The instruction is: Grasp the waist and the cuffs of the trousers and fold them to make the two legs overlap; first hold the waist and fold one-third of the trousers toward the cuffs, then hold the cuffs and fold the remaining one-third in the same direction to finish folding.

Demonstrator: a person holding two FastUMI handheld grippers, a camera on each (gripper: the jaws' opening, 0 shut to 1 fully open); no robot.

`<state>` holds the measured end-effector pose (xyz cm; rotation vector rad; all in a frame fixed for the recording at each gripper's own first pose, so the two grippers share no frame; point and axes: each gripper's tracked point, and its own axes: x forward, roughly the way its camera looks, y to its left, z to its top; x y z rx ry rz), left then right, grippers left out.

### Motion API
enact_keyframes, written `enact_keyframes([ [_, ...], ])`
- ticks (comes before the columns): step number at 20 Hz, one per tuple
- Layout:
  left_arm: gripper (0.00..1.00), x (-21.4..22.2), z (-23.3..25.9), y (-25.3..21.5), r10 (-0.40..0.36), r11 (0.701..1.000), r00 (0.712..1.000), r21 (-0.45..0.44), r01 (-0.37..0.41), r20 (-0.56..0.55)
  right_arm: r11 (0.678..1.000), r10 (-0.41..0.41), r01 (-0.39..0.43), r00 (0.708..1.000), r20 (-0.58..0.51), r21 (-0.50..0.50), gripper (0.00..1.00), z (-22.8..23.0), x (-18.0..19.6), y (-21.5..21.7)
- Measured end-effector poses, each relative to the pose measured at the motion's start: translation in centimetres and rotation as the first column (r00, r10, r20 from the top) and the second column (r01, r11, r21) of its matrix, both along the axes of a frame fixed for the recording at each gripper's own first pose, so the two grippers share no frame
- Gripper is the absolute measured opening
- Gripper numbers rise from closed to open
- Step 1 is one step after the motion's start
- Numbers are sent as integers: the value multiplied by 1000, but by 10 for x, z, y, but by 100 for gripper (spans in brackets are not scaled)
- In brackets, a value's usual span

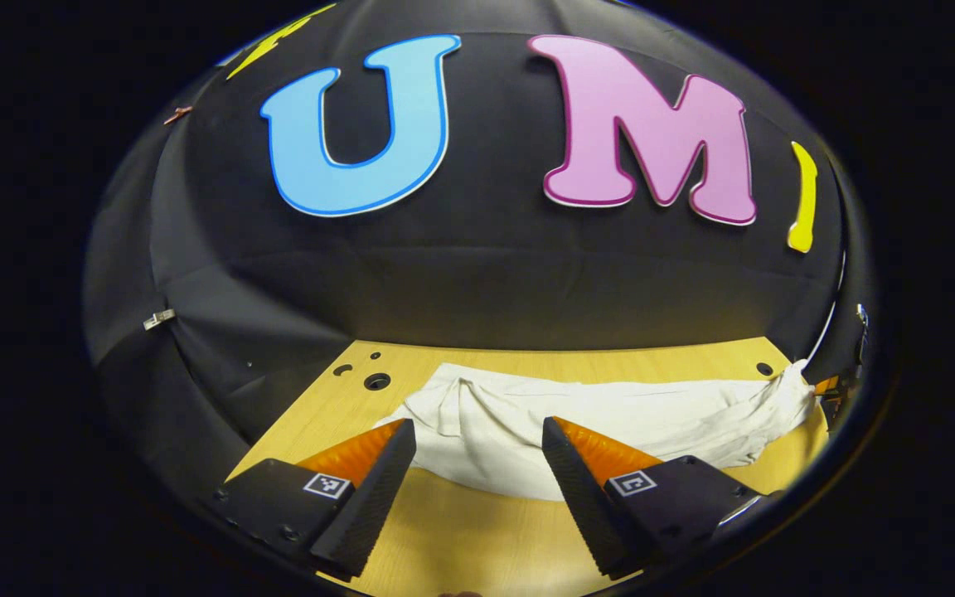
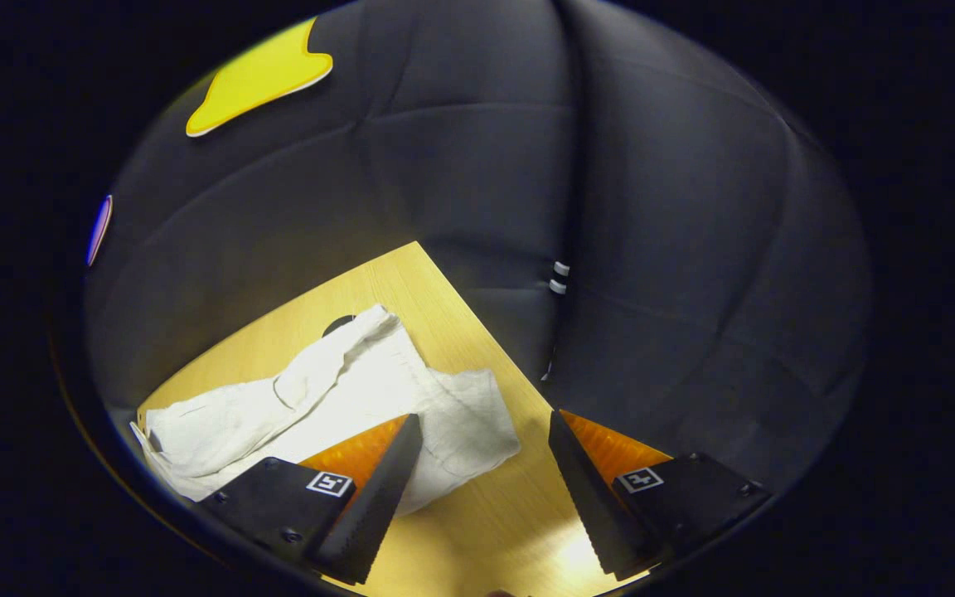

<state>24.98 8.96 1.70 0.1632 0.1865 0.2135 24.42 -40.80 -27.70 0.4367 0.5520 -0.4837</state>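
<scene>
Left gripper view: the white trousers (image 1: 610, 419) lie in a long rumpled band across the wooden table (image 1: 461, 531), and the left gripper (image 1: 477, 452) hovers just before them with fingers apart, holding nothing, so no fold looks begun. Right gripper view: one crumpled end of the trousers lies near the table's corner, the right gripper (image 2: 486, 452) spread wide and empty above it.

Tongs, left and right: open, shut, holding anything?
Left tongs: open, empty, above the trousers.
Right tongs: open, empty.
</scene>
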Motion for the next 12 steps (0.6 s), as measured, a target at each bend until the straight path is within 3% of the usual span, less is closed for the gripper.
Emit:
enact_keyframes([
  [5, 97, -23, 4, -24, -1, 999, 1000, -39, 0, -6, 999, 31, -32, 999, -22, -4, 100, -16, 10, 8],
  [6, 97, -26, 5, -25, 10, 998, 1000, -58, -11, -5, 999, 42, -42, 998, -38, 6, 92, -17, 8, 11],
  [7, 97, -28, 4, -25, 20, 997, 1000, -75, -21, -5, 999, 33, -33, 999, -27, -24, 96, -16, 10, 10],
  [8, 97, -29, 4, -24, 31, 996, 1000, -84, -31, -5, 999, 39, -40, 999, -35, -12, 86, -23, 10, 16],
  [9, 97, -29, 1, -22, 43, 995, 999, -89, -44, -11, 999, 31, -32, 999, -25, -33, 86, -19, 13, 16],
  [12, 98, -33, -6, -22, 65, 992, 997, -109, -68, -34, 998, 67, -67, 998, -13, 7, 60, -20, 19, 29],
])
